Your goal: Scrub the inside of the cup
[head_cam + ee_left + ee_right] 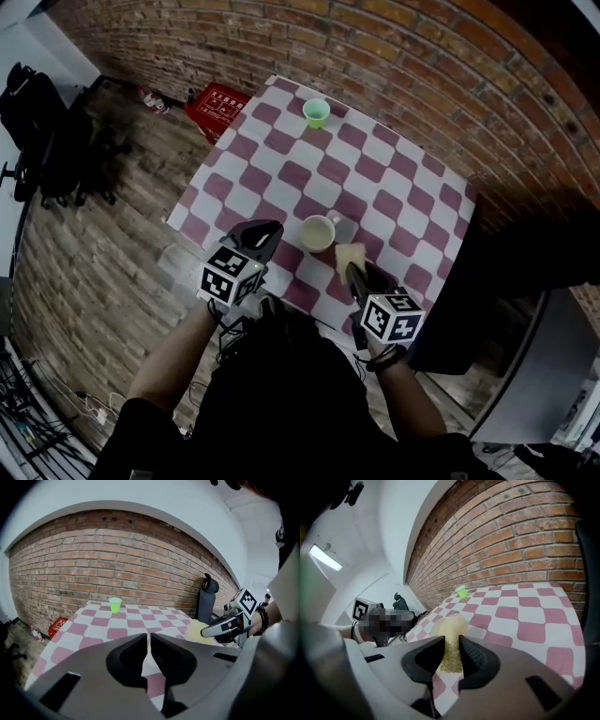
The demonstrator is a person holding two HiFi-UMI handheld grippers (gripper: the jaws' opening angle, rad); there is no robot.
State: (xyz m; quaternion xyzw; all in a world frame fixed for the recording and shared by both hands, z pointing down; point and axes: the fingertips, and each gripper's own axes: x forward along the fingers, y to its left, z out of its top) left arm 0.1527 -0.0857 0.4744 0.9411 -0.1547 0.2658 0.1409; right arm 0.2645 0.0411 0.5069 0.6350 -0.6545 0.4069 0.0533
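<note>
Two grippers sit close to the cream mug, which stands upright with its mouth open upward on the checked table. It is towards the near edge, well apart from the small green cup at the far edge.

The right gripper pinches a yellow sponge. In its own view the jaws press on the sponge's lower part, and the free end sticks out ahead of them. The sponge hangs just beside the mug on its right, not yet over the opening.

The left gripper hovers at the mug's left with its jaws pressed together and nothing between them.

The step in hand looks like bringing the sponge to the mouth. To do it well:

- Carry the free end over the rim and lower it straight in, so the jaws stay clear of the wall.
- Sweep round the inside with light pressure, since an unheld mug on cloth may slide or tip.
- Spread the left jaws and steady the mug at its rim or handle before scrubbing hard.
</note>
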